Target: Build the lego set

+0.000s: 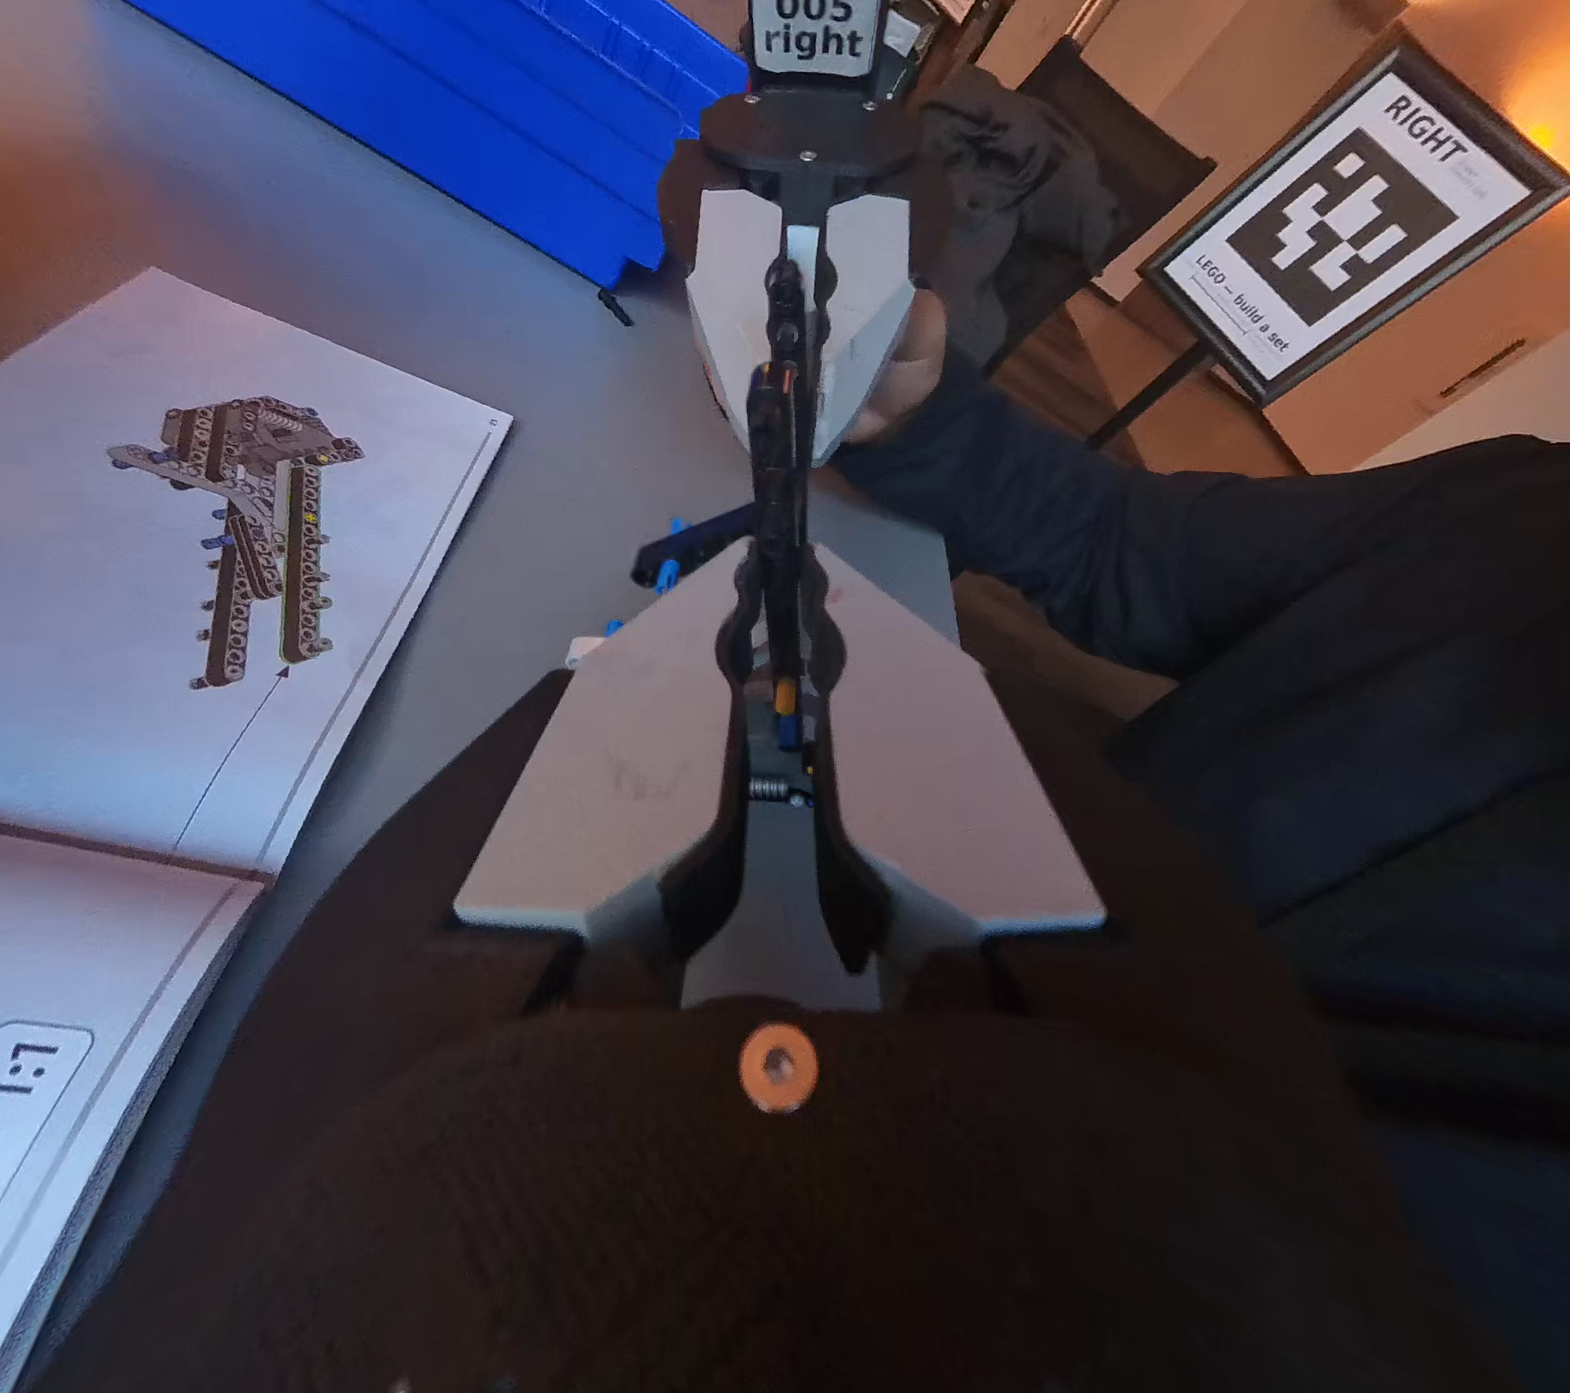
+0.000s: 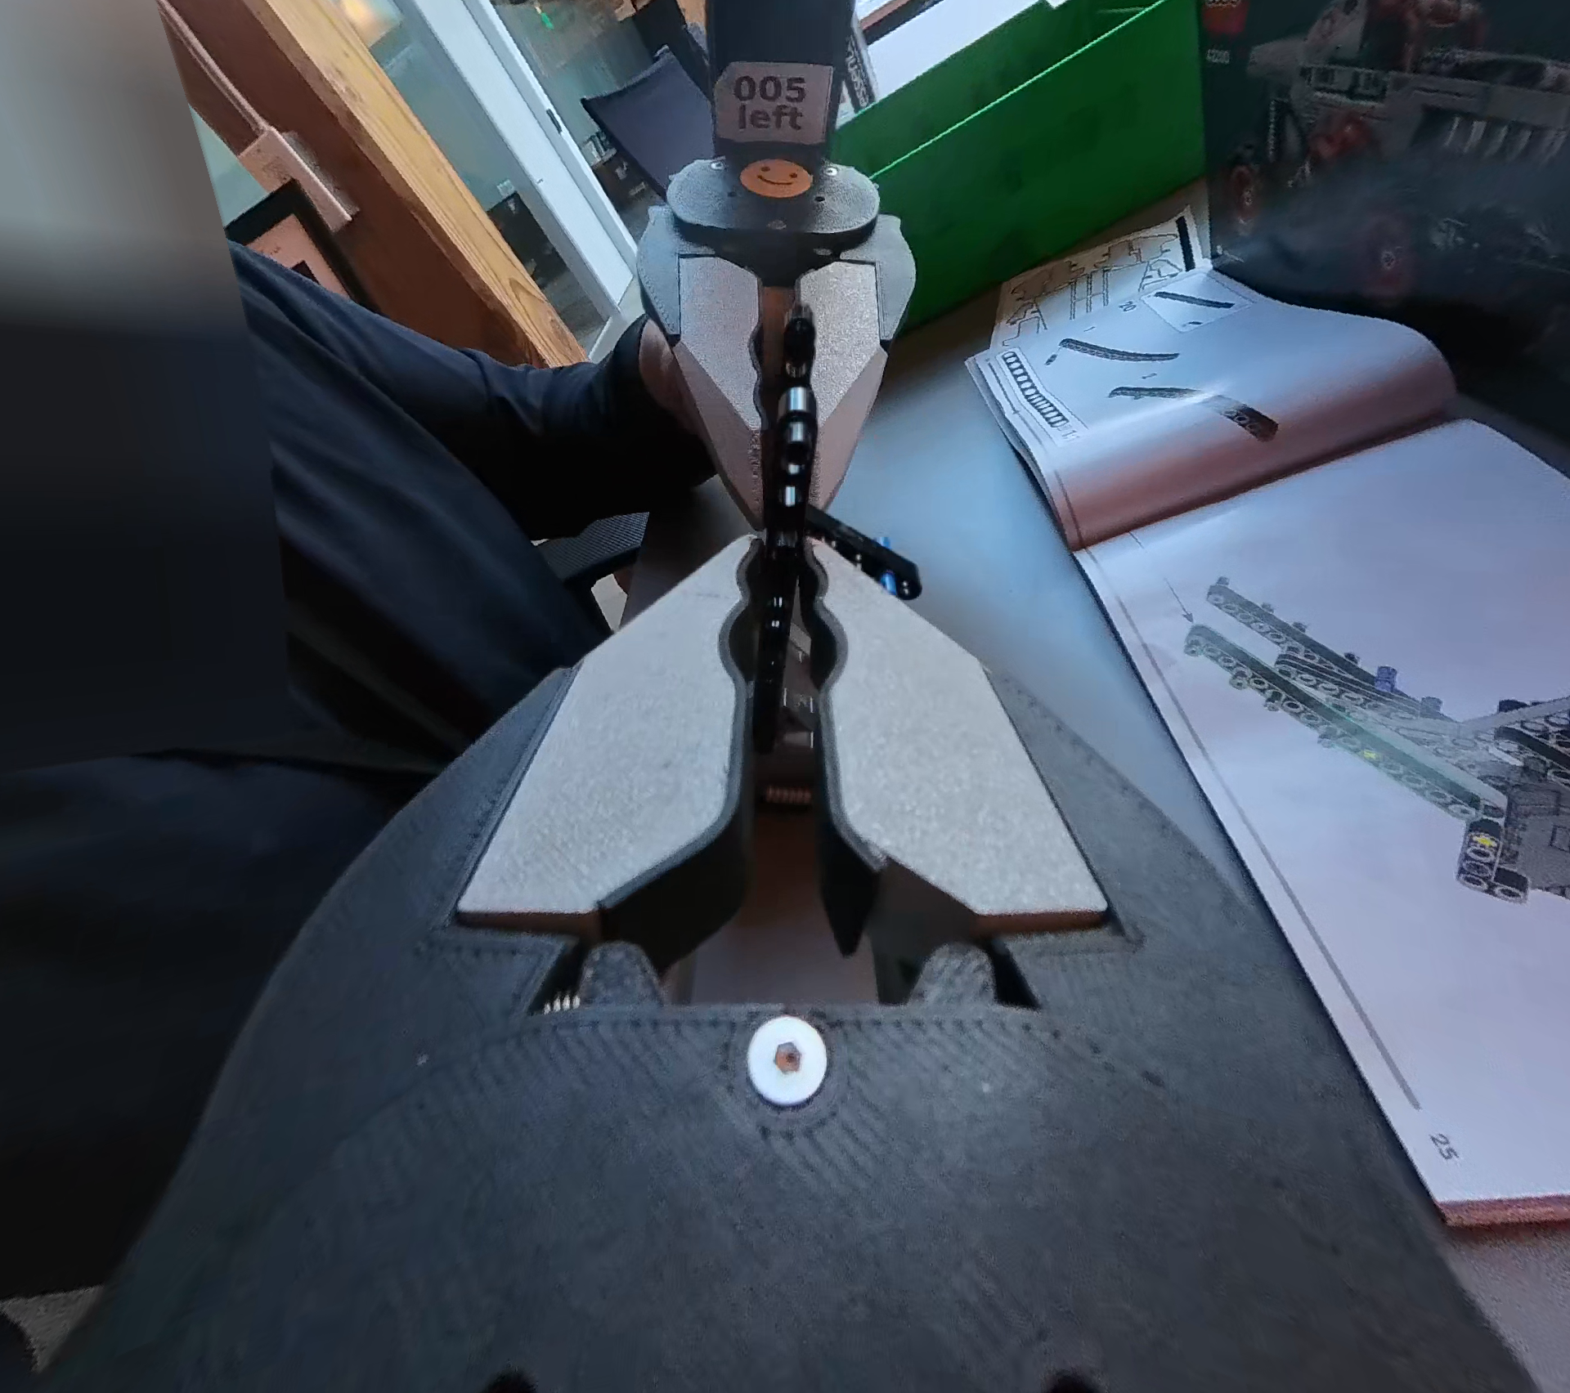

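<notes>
A long black Lego beam assembly (image 1: 775, 494) with small orange, yellow and blue pins is held in the air between both grippers, which face each other tip to tip. My left gripper (image 1: 777, 571) is shut on its near end. My right gripper (image 1: 777, 443) is shut on its far end. In the right wrist view the same beam (image 2: 794, 418) runs from my right gripper (image 2: 777, 562) into the left gripper (image 2: 786, 511). A second black beam with blue pins (image 1: 680, 545) lies on the grey table below; it also shows in the right wrist view (image 2: 866, 558).
An open instruction booklet (image 1: 255, 545) (image 2: 1274, 758) lies on the table. A blue bin (image 1: 382, 36) stands at the back, with a green bin (image 2: 1019, 104) and the Lego box (image 2: 1402, 78) beyond the booklet. A framed marker sign (image 1: 1359, 223) and a dark sleeve (image 1: 1189, 545) are alongside. Only a small space, under 4 cm, lies between the two pairs of fingers.
</notes>
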A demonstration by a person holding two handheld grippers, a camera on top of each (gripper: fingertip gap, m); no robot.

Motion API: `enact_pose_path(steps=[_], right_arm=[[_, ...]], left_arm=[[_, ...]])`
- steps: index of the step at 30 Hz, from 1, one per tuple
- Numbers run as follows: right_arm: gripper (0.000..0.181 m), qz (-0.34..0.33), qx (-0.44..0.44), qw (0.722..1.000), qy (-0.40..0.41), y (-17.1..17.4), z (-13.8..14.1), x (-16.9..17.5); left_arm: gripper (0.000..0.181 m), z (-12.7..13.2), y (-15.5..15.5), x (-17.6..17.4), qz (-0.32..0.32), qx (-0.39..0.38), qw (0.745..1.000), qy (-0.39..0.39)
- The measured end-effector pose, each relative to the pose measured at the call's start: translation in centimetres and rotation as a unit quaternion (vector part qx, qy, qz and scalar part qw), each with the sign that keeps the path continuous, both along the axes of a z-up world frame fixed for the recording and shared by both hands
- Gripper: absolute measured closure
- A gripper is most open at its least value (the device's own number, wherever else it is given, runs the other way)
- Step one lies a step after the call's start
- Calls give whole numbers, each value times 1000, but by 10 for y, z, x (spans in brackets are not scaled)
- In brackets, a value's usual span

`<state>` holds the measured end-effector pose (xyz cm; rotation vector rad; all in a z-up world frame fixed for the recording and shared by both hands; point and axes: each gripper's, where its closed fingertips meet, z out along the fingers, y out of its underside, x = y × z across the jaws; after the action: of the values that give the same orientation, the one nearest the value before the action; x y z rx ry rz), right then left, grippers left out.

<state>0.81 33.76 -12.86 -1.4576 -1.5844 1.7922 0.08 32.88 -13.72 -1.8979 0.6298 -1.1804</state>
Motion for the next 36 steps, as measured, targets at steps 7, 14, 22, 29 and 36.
enact_pose_path(steps=[7,14,22,29,36], right_arm=[[177,4,6,1000,-2,0,2,0],[176,8,23,1000,-5,-1,3,3],[176,9,8,1000,0,1,4,5],[177,18,-6,1000,0,-3,4,2],[177,25,-1,1000,4,-6,5,3]], left_arm=[[176,4,0,1,-9,-11,1000,-27],[176,5,1,3,0,21,1000,-6],[151,8,8,-10,38,51,998,-7],[167,9,2,9,-1,103,995,19],[175,8,1,11,1,100,995,6]])
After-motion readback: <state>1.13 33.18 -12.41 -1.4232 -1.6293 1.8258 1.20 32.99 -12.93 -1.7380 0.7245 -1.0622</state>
